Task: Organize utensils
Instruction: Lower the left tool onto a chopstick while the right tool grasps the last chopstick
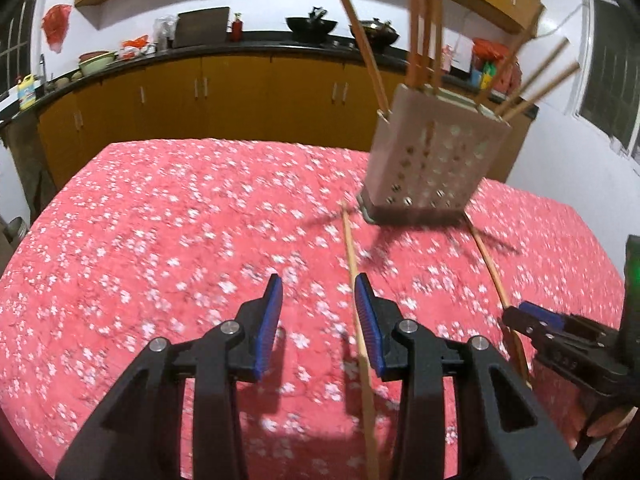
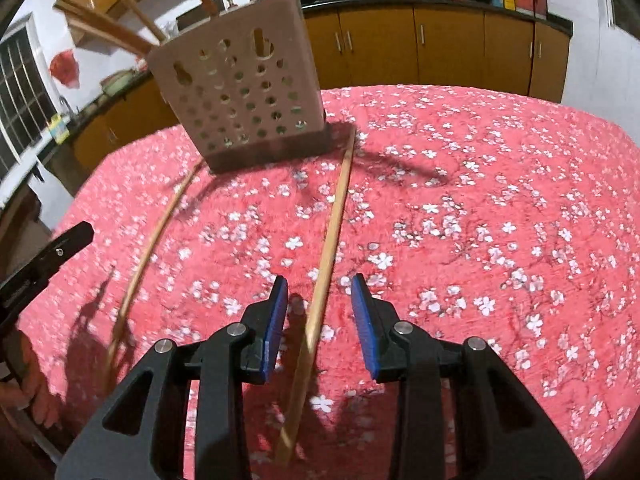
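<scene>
Two wooden chopsticks lie on the red flowered tablecloth (image 1: 160, 220) in front of a beige perforated utensil holder (image 1: 432, 160) that stands upright with several chopsticks in it. My left gripper (image 1: 318, 284) is open low over the cloth. One chopstick (image 1: 349, 248) runs between its jaws, close along the right blue pad. In the right wrist view my right gripper (image 2: 320, 284) is open too. The other chopstick (image 2: 336, 220) lies between its pads without being pressed. The holder (image 2: 248, 88) stands just beyond that chopstick's far tip.
Each gripper shows in the other's view: the right gripper (image 1: 520, 316) at the right edge, the left gripper (image 2: 76, 236) at the left edge beside the first chopstick (image 2: 150, 246). Orange cabinets (image 1: 240, 92) and a dark counter with pans stand behind the table.
</scene>
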Motion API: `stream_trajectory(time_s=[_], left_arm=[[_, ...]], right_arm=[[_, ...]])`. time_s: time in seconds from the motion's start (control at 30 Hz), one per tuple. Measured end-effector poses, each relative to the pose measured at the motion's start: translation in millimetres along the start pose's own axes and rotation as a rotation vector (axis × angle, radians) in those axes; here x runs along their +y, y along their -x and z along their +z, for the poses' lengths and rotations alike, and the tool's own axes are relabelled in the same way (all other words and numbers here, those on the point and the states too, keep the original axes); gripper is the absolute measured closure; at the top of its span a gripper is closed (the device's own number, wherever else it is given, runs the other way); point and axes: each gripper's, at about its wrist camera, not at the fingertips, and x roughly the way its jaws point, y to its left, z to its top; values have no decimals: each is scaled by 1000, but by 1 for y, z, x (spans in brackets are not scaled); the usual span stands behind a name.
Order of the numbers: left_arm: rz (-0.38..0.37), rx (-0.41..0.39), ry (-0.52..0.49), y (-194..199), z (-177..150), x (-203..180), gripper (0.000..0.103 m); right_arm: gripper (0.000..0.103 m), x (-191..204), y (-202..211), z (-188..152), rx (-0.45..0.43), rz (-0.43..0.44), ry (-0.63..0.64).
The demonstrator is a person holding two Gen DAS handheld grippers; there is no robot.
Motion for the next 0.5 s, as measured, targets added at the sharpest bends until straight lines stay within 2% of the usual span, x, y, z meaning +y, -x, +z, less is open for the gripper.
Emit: stream_trajectory(time_s=[0.07, 0.1, 0.27, 0.43, 0.5], left_arm=[[-8, 15, -10, -3, -2, -6, 65], [-11, 23, -13, -5, -3, -8, 65], [-26, 58, -43, -12, -9, -16, 65], [-15, 108, -89, -22, -16, -24, 66], [-8, 123, -104, -25, -18, -27, 69]], right_arm=[[93, -2, 0, -2, -7, -37, 20], [95, -4, 0, -1, -7, -47, 15], [96, -26, 1, 6, -18, -109, -42], [96, -45, 4, 8, -22, -118, -86], [96, -46, 5, 7, -23, -117, -84]])
